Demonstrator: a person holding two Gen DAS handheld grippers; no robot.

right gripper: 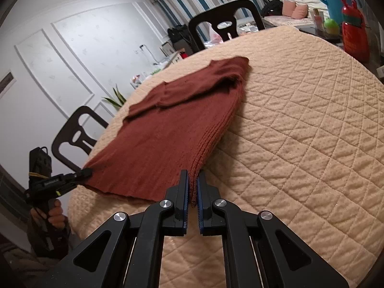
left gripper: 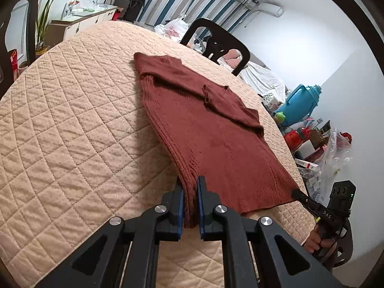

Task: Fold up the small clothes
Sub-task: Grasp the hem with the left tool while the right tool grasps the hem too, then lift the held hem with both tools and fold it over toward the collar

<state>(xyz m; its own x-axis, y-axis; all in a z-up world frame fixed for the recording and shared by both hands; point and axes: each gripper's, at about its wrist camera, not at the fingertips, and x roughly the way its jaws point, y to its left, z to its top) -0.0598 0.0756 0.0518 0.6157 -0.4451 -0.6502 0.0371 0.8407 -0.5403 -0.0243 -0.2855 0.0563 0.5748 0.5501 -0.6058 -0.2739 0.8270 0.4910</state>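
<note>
Two grippers I hold each clamp a near corner of one rust-red knitted sweater (left gripper: 206, 129), which lies spread on a peach quilted table cover (left gripper: 72, 132).

In the left wrist view, from the left: a leafy potted plant (left gripper: 42, 28) stands at the upper left edge, beyond the table. A white cabinet (left gripper: 81, 21) with clutter on top sits behind it. At bottom centre, my left gripper (left gripper: 190, 206) has its blue-padded fingers narrowed onto the bunched sweater edge. A dark chair (left gripper: 216, 43) stands at the far rim of the table, upper centre. At the right, past the table edge, a turquoise jug (left gripper: 300, 103) and red containers (left gripper: 294, 136) crowd a side surface with clear plastic bags; I cannot tell their contents. My right gripper (left gripper: 297, 193) pinches the sweater's other corner at lower right.

In the right wrist view, my left gripper (right gripper: 86, 172) shows at lower left, its tip on the corner. A second dark chair (right gripper: 74, 136) stands behind it. My right gripper (right gripper: 193, 192) at bottom centre is closed tight on the folded edge. A red bottle (right gripper: 355, 33) stands at the upper right.
</note>
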